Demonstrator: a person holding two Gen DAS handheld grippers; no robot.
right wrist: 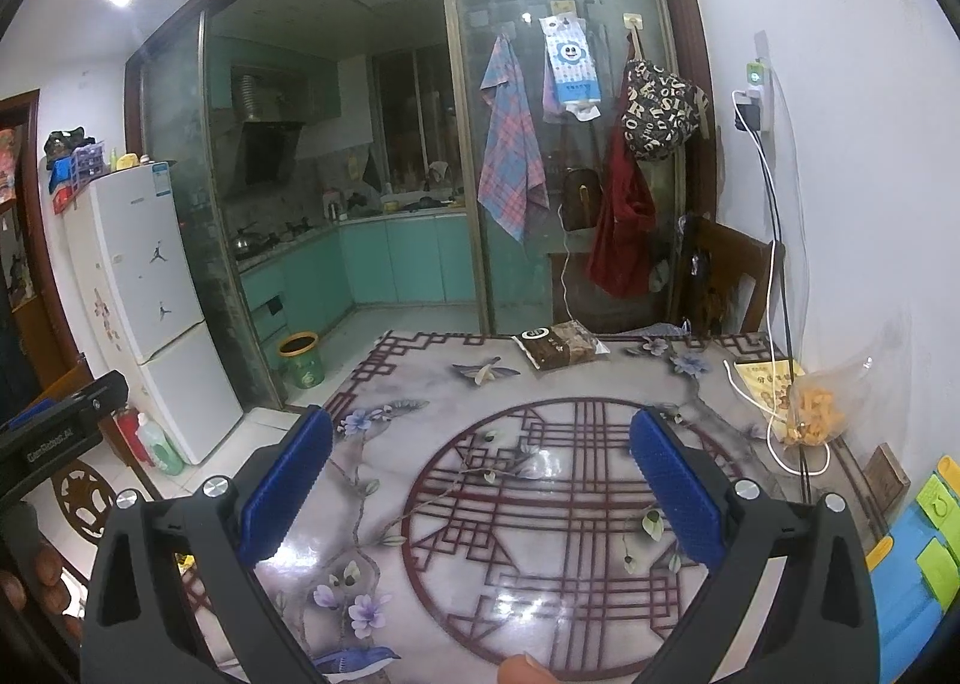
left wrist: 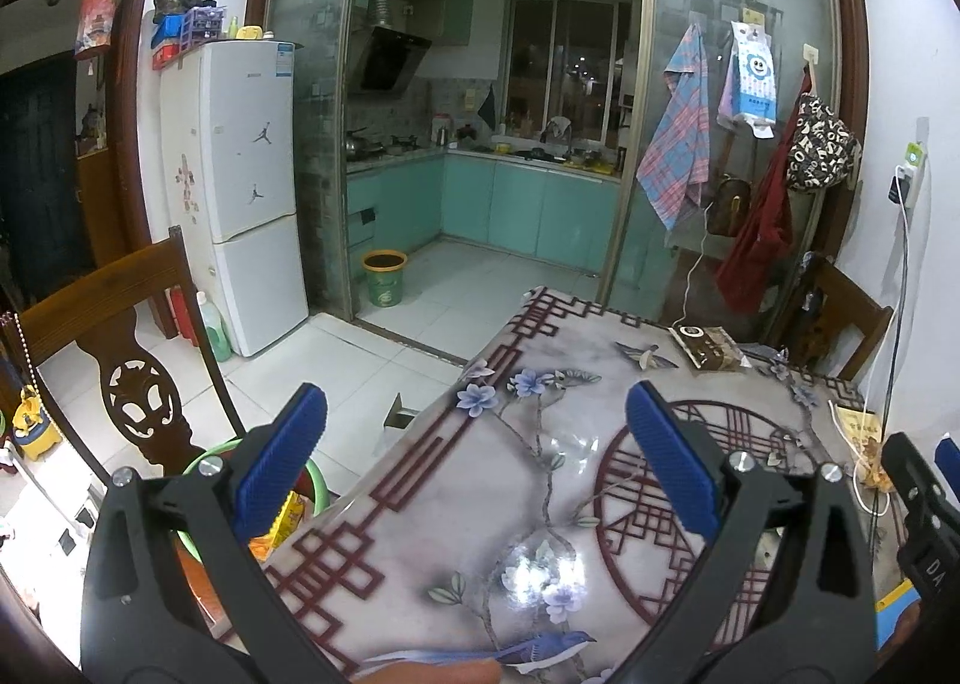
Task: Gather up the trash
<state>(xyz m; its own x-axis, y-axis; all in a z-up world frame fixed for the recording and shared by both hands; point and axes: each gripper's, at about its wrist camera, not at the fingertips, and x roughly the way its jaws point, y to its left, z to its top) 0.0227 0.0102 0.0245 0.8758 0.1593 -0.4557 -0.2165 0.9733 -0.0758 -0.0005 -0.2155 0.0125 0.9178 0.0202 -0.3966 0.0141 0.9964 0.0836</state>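
Note:
A brown snack packet [left wrist: 708, 348] [right wrist: 561, 348] lies at the far edge of the table [left wrist: 480, 504] [right wrist: 420, 384], which has a flower-and-lattice cloth. A clear bag of orange snacks [right wrist: 810, 414] sits at the table's right side, on a yellow paper [right wrist: 759, 375]. My left gripper [left wrist: 477, 402] hovers open over the table's near left part, nothing between its blue pads. My right gripper [right wrist: 480, 426] is open over the round lattice pattern, also holding nothing. Both packets are well ahead of the grippers. A green-rimmed basin [left wrist: 258, 459] holding yellow wrappers sits below the table's left edge.
A white cable [right wrist: 774, 432] loops past the orange bag to a wall socket. Wooden chairs stand at the left [left wrist: 120, 336] and far right [right wrist: 732, 276]. A yellow-green bucket [left wrist: 384, 279] sits in the kitchen doorway. A blue and green box [right wrist: 924, 564] lies at the table's right edge.

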